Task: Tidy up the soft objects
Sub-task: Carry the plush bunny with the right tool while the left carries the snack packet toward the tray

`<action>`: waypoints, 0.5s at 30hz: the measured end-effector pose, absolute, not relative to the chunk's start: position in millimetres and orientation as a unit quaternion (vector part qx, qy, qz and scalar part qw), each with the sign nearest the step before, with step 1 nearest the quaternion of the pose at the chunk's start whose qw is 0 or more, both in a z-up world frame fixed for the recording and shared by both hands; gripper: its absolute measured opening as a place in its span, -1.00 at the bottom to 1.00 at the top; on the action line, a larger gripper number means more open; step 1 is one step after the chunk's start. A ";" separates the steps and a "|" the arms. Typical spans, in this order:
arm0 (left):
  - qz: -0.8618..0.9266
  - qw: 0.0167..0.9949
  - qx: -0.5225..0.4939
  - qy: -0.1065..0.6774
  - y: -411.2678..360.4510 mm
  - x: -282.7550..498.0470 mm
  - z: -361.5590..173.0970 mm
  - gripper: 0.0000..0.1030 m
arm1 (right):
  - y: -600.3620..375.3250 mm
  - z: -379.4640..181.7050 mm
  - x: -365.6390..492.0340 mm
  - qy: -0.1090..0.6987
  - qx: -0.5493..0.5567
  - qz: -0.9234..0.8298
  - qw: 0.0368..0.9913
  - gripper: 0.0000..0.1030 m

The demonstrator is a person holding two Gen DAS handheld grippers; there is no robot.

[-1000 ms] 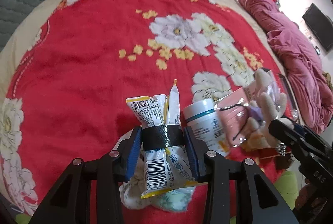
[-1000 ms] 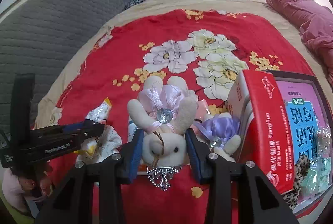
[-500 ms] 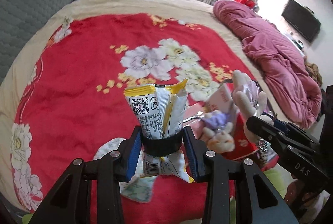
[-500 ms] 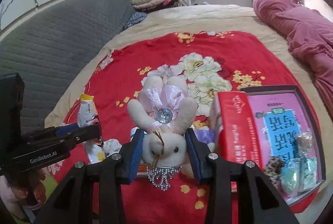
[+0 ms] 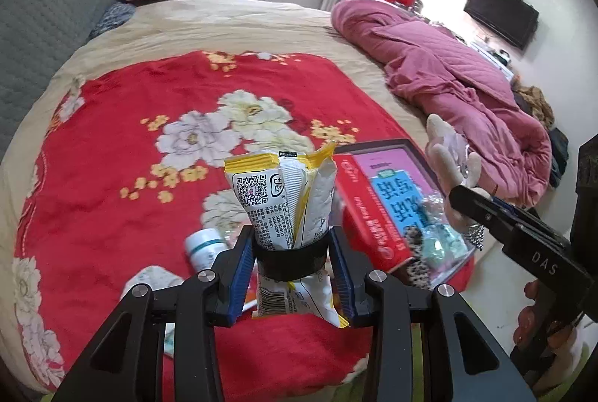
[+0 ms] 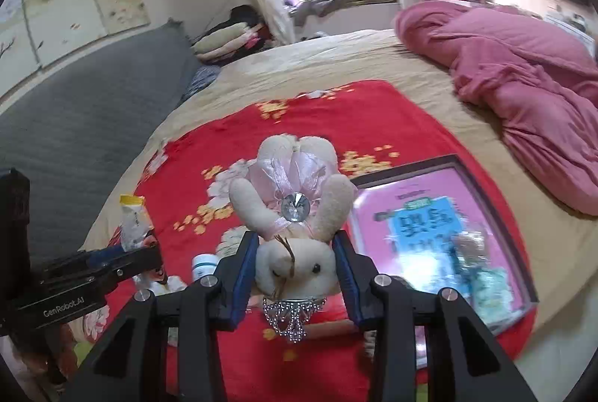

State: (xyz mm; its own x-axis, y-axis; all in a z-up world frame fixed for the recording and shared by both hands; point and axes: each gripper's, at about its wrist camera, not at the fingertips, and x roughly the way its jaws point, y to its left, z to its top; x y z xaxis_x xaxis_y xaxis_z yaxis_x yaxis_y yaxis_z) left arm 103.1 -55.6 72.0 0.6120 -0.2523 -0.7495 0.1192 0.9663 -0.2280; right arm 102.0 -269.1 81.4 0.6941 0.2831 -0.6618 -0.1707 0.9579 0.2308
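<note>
My left gripper [image 5: 292, 260] is shut on a bundle of yellow-and-white snack packets [image 5: 284, 196] bound by a black band, held upright above the red floral blanket [image 5: 123, 155]. My right gripper [image 6: 295, 263] is shut on the head of a cream plush rabbit [image 6: 295, 200] in a pink dress with a round gem, hanging upside down, a beaded tiara below its head. In the left wrist view the rabbit [image 5: 448, 159] shows at the right; in the right wrist view the packets [image 6: 132, 218] show at the left. An open box [image 6: 441, 215] with a pink lining lies on the blanket at the right.
A white bottle [image 5: 203, 246] and a crumpled white cloth [image 5: 153, 280] lie on the blanket near the front. A red carton [image 5: 368, 211] and small soft items [image 5: 433, 237] sit in the box. A pink quilt [image 5: 448, 73] lies heaped at the right; a grey padded headboard [image 5: 37, 28] runs along the left.
Both grippers have risen off the blanket with their loads, so more of the room shows. The purple plush, bottle and cloth stay below; the red carton has slipped from the right wrist view.
</note>
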 end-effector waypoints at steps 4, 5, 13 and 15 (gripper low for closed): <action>-0.116 0.895 -0.069 0.425 -74.2 102.9 77.9 -0.21 | -294.5 86.8 95.9 0.362 0.082 0.098 0.923 -0.20; -0.119 0.895 -0.067 0.425 -78.2 103.0 78.8 -0.21 | -299.1 87.4 95.0 0.360 0.085 0.094 0.924 -0.20; -0.148 0.893 -0.051 0.423 -112.9 105.9 83.9 -0.21 | -342.2 90.6 86.8 0.353 0.105 0.057 0.928 -0.20; -0.153 0.892 -0.047 0.423 -121.5 107.4 84.9 -0.21 | -351.5 90.8 85.4 0.351 0.108 0.049 0.929 -0.20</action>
State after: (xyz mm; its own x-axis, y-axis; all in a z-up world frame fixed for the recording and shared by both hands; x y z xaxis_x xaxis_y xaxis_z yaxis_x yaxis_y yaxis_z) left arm 107.4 -121.5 84.8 0.5944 -0.3132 -0.7407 0.2340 0.9486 -0.2133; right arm 85.4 -351.5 90.8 0.7490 0.1661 -0.6415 -0.0145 0.9720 0.2347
